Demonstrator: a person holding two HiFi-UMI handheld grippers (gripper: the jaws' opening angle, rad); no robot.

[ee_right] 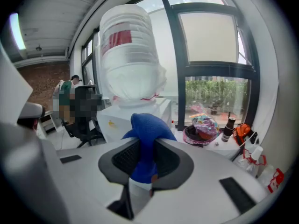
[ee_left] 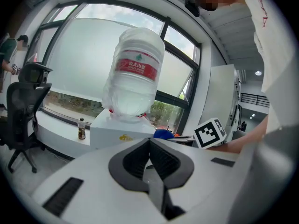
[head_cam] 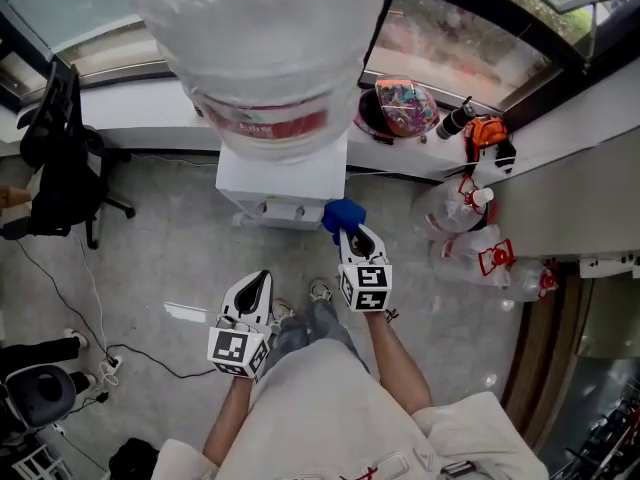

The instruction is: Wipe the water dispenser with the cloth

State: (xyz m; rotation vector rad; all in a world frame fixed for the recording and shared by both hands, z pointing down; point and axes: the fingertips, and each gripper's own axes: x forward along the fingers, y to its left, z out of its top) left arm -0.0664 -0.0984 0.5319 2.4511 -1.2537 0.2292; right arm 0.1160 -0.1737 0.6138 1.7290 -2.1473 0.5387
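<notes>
While the right tongs [head_cam: 350, 232] were clamped on the single blue cloth [head_cam: 343, 213], that cloth sat at the centre of the head view, right by the lower right corner of the one white water dispenser [head_cam: 282, 183]; whether they touched could not be judged. One plastic-wrapped water bottle [head_cam: 262, 48] topped the dispenser. The left tongs [head_cam: 260, 278], below and left of centre, had their jaws pressed together on nothing. One black office chair [head_cam: 55, 158] stood at the left edge.

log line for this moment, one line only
right gripper: shut on blue cloth | cloth at front corner of water dispenser, contact unclear | left gripper: shut, empty, back from dispenser
</notes>
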